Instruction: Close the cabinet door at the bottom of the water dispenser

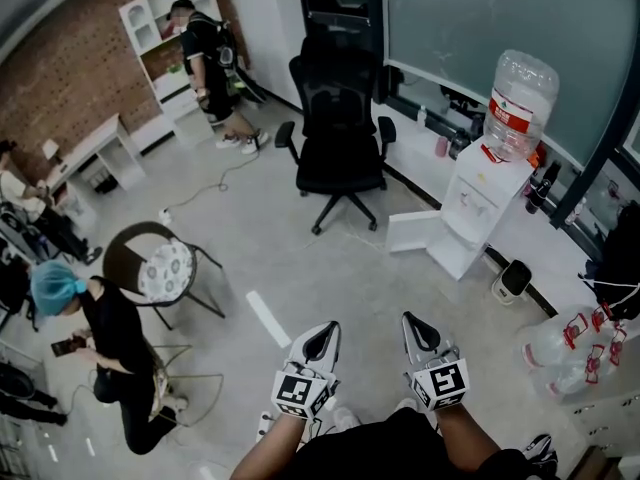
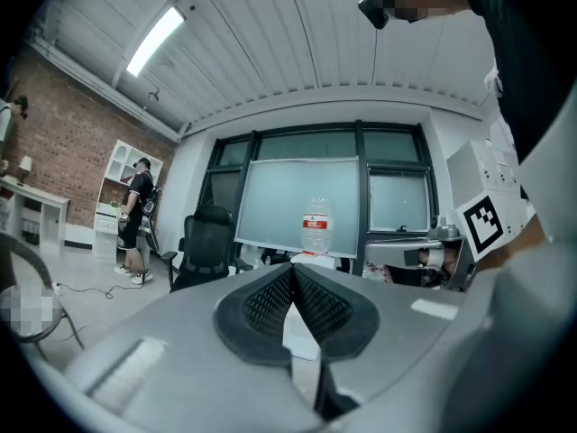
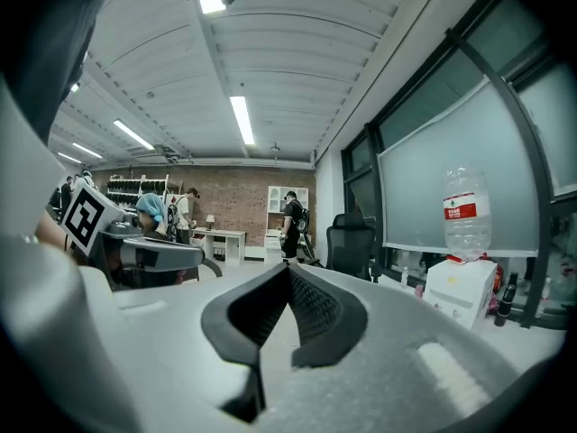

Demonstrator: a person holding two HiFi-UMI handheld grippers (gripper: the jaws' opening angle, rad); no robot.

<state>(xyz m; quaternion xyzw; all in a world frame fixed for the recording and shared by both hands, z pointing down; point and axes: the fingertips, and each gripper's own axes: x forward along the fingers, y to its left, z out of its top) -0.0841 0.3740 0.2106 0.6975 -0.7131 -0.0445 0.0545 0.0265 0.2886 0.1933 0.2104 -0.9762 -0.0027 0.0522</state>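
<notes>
The cabinet door (image 1: 414, 234) of the water dispenser (image 1: 482, 200) hangs open, well apart from the left gripper (image 1: 319, 341) and right gripper (image 1: 420, 332), both closed on nothing.

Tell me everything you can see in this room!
Water dispenser: one, white, right, by the window.
Water bottle: one, clear, on the dispenser.
Cabinet door: one, white, open at the dispenser's bottom.
Office chair: one, black, left of the dispenser.
Round chair: one, black with pale cushion, left.
Shelf: one, white, by the brick wall.
Standing person: one, dark clothes, at the shelf.
Person in blue cap: one, black clothes, lower left.
Grippers: two, white and black, shut, bottom: left gripper, right gripper.
</notes>
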